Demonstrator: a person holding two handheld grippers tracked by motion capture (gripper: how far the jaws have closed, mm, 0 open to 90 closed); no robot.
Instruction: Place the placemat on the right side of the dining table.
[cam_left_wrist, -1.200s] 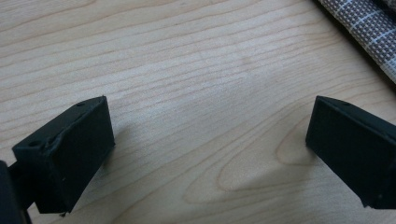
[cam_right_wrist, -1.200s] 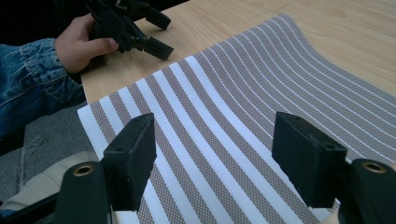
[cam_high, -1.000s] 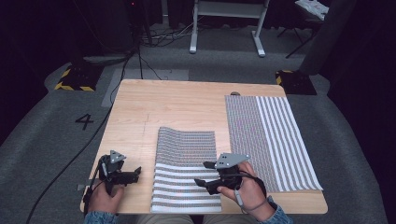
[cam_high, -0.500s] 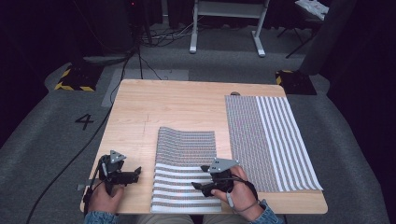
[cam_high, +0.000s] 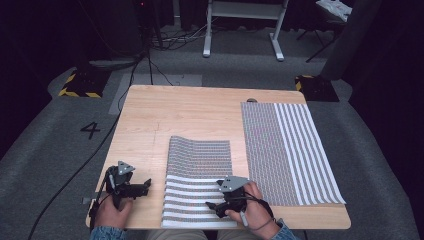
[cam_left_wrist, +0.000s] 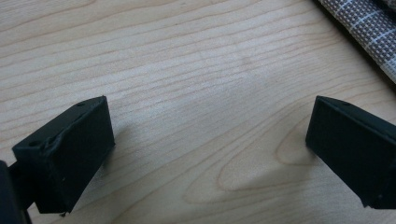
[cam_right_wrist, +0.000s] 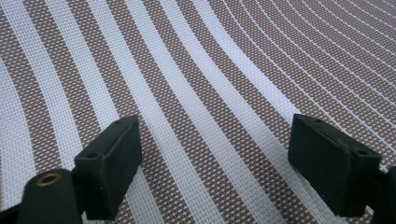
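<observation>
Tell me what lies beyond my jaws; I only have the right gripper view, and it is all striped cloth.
Observer: Your right gripper is over the near end of a folded striped mat at the middle of the table's near edge.
Operator: Report the jaws.
Observer: They have just been opening; nothing is between them, and the cloth lies flat beneath.
Operator: Say where the other hand is.
Observer: The left gripper is left of that mat, jaws open over bare wood.
Operator: List any other cloth.
Observer: A second striped mat lies spread flat along the table's right side.
</observation>
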